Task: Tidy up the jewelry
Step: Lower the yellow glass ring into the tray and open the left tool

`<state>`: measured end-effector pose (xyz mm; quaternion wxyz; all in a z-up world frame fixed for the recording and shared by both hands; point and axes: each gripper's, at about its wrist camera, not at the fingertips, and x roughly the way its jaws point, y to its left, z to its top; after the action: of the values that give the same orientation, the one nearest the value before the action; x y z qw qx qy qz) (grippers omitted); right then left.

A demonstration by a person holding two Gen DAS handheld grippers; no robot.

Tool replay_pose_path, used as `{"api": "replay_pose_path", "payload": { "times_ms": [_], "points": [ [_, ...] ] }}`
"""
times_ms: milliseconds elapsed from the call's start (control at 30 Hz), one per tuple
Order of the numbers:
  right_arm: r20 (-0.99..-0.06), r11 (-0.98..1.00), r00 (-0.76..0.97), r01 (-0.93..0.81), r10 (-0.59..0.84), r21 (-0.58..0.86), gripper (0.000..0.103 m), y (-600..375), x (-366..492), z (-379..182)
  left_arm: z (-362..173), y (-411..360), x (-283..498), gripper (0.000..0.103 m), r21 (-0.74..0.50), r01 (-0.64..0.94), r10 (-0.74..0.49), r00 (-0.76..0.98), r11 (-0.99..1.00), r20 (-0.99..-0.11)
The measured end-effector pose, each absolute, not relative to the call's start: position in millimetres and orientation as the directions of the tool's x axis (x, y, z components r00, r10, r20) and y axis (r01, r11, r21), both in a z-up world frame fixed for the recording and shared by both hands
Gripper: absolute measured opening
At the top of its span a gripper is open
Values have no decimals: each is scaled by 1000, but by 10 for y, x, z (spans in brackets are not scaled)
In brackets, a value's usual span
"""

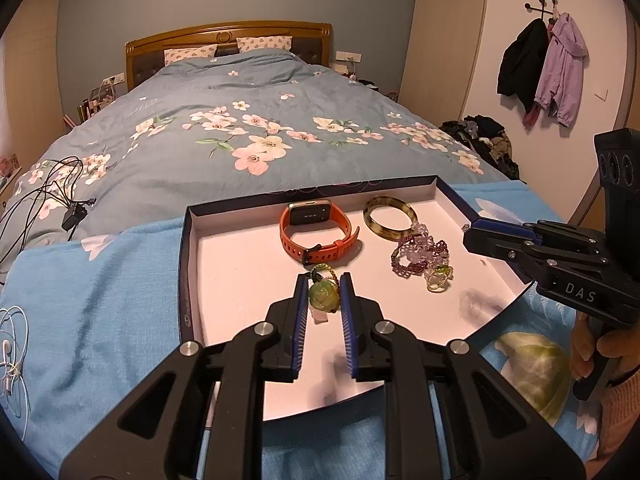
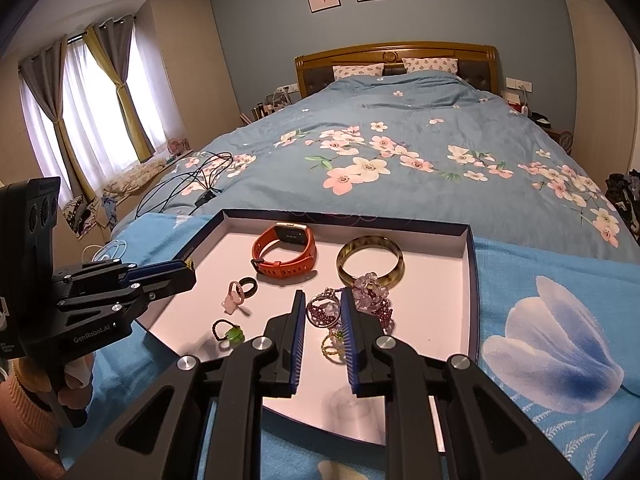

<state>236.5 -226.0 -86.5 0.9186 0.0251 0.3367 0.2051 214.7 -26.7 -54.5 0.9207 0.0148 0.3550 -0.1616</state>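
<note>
- We see a shallow dark-blue cardboard tray with a pale pink floor [image 1: 188,248] lying on a light-blue flowered cloth [image 1: 100,280] at the foot of the bed [image 1: 240,92].
- In the tray lie an orange rubber-strapped smartwatch [image 1: 316,236], a brown-and-yellow tortoiseshell bangle [image 1: 390,216], a purple beaded bracelet tangled with pale lilac beads [image 1: 420,256] and a small yellow-green beaded ring [image 1: 438,278] just beside it.
- The left hand-held gripper [image 1: 325,300] hovers over the near part of the tray, its jaws nearly closed; a green rose-shaped ring [image 1: 323,295] shows in the narrow gap, but we cannot tell whether it is gripped.
- The right hand-held gripper [image 2: 323,314] also stands nearly closed over the bracelet cluster, with no clear hold on anything.
- Only the right wrist view shows a black band ring [image 2: 247,283], a pink charm ring [image 2: 234,300] and the curtained window [image 2: 80,88].
- Only the left wrist view shows the jackets on wall hooks [image 1: 544,64].
</note>
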Motion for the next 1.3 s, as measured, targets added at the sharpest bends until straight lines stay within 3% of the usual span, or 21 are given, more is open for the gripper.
{"api": "replay_pose_path", "payload": {
  "times_ms": [1167, 1300],
  "points": [
    [-711, 930, 614, -329, 344, 166, 17, -2141, 2603, -1199, -968, -415, 2481, 17, -68, 287, -241, 628, 955, -740],
    [-715, 932, 613, -324, 336, 161, 19, -2135, 2607, -1214, -980, -406, 2474, 25, -69, 281, -238, 628, 957, -741]
  ]
}}
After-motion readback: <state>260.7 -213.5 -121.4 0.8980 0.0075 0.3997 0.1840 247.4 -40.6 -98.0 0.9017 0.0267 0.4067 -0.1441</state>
